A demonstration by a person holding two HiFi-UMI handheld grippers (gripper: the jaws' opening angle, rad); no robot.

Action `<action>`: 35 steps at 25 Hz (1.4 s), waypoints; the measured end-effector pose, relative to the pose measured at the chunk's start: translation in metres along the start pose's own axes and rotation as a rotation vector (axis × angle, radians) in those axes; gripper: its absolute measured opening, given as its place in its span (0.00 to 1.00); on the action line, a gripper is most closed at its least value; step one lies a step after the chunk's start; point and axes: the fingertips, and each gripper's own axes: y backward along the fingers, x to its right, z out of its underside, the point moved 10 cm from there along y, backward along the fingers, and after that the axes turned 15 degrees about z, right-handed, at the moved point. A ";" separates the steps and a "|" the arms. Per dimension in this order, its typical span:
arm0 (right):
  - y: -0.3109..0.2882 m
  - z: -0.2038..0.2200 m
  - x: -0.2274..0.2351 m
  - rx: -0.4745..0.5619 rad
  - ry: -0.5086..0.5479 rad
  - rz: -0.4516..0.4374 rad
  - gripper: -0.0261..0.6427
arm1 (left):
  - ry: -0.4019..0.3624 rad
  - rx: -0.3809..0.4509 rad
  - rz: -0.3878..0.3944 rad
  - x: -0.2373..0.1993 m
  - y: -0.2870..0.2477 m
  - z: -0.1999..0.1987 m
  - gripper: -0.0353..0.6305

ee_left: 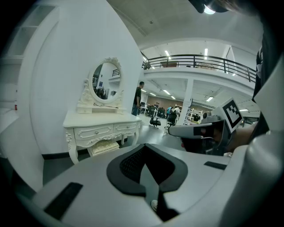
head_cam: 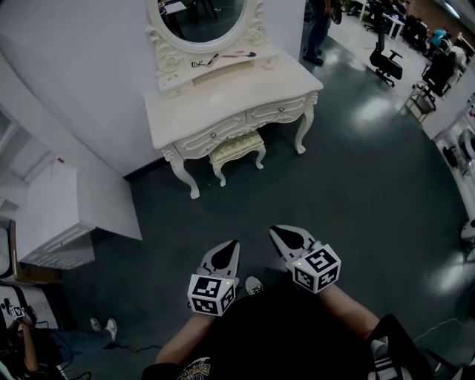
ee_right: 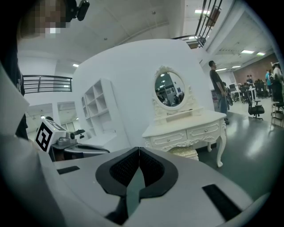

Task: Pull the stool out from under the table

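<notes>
Your left gripper (head_cam: 234,243) and right gripper (head_cam: 273,231) are both clenched on nothing, jaws pressed together. You hold them side by side in front of you, well apart from the table (head_cam: 223,111). The stool (head_cam: 236,151) sits tucked under the table between its front legs, with its cushion partly showing past the front edge. The table stands against the white wall (head_cam: 74,74) and carries an oval mirror (head_cam: 204,15). Small things (head_cam: 215,58) lie on the shelf (head_cam: 245,63) below the mirror, perhaps scissors, though they are too small to tell.

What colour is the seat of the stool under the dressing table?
The stool has a cream seat, clearest in the head view.
</notes>
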 end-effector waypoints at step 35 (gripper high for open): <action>-0.052 -0.033 -0.013 0.011 0.026 -0.017 0.08 | 0.016 0.057 -0.093 -0.050 0.027 -0.017 0.06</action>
